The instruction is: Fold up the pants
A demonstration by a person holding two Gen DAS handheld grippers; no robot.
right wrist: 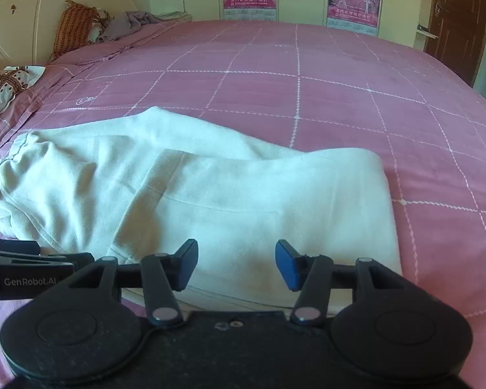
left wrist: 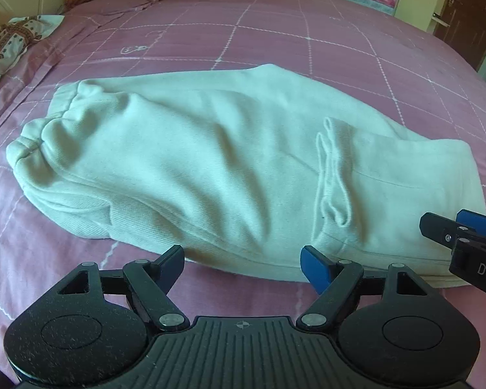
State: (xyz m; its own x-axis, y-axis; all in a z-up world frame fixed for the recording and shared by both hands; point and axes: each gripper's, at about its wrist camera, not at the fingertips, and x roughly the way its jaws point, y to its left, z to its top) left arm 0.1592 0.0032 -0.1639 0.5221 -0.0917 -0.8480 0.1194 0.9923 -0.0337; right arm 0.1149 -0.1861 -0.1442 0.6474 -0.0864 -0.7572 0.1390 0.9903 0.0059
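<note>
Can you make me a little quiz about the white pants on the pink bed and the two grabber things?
1. True or false: the left gripper is clamped on the pants.
2. Where do the cuffs lie in the left wrist view? A) left end B) right end C) under the pillow
3. Fill in: the pants lie on a pink ____.

Key:
1. False. Its jaws stand apart at the near edge, gripping nothing. The right gripper is open too.
2. A
3. bedspread
</note>
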